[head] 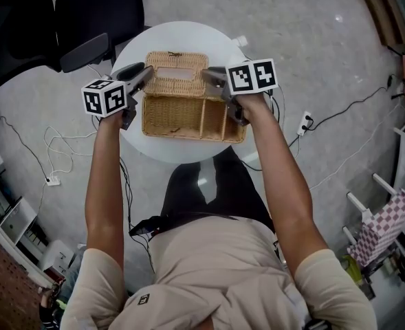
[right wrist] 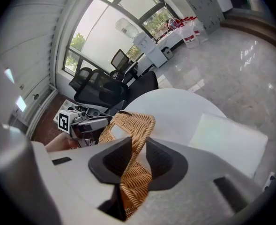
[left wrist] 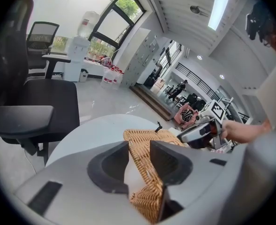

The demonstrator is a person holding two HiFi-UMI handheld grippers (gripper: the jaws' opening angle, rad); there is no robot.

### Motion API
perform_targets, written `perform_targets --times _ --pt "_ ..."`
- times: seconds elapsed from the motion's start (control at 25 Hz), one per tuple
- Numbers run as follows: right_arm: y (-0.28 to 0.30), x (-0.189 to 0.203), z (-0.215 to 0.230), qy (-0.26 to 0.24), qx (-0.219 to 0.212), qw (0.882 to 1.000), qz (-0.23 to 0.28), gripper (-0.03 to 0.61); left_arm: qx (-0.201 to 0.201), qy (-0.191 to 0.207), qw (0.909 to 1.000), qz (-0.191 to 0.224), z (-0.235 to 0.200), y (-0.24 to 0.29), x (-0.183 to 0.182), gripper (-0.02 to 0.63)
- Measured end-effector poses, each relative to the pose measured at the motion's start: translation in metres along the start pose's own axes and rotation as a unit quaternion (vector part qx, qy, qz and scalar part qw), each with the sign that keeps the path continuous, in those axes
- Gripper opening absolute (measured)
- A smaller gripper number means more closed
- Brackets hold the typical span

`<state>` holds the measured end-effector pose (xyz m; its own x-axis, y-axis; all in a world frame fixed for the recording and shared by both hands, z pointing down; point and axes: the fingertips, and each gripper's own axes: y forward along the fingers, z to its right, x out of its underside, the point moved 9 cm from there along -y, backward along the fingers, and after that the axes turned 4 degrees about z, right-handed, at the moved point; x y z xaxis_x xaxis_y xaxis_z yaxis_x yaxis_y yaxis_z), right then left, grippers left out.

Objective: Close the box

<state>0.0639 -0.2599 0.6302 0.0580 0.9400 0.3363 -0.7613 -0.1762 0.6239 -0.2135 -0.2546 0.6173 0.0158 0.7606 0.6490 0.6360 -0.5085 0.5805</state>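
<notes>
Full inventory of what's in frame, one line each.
table: 1, white, round, centre
wicker box: 1, tan, on table
lid: 1, tan wicker, open, behind box
office chairs: 2, black, upper left
cables: several, white and black, on floor
checked cloth: 1, dark and white, on rack, right
left gripper: 1, grey, open, lid's left edge between jaws
right gripper: 1, grey, clamped on lid's right edge
forearms: 2, bare, behind grippers
</notes>
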Motion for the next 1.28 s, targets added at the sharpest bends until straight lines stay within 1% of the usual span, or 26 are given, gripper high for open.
perform_targets --times 0.36,0.48,0.76,1.16,1.28 --pt "-0.014 -0.005 -0.018 -0.048 0.022 0.998 0.015 0.06 -0.001 0.02 0.9996 0.017 0.011 -0.014 -0.013 0.129" --pt "-0.02 -0.005 -0.023 -0.061 0.028 0.998 0.02 0.038 -0.001 0.028 0.9994 0.021 0.015 -0.02 -0.017 0.124" --pt "-0.033 -0.005 -0.037 -0.079 0.027 0.996 0.038 0.023 -0.001 0.044 0.9986 0.029 0.026 -0.033 -0.024 0.115" --pt "-0.052 0.002 -0.058 -0.117 0.029 0.991 0.05 0.018 0.0 0.075 0.997 0.019 0.048 -0.053 -0.026 0.112" --pt "-0.058 0.008 -0.064 -0.13 0.033 0.99 0.049 0.018 -0.007 0.086 0.9961 0.021 0.055 -0.062 -0.026 0.112"
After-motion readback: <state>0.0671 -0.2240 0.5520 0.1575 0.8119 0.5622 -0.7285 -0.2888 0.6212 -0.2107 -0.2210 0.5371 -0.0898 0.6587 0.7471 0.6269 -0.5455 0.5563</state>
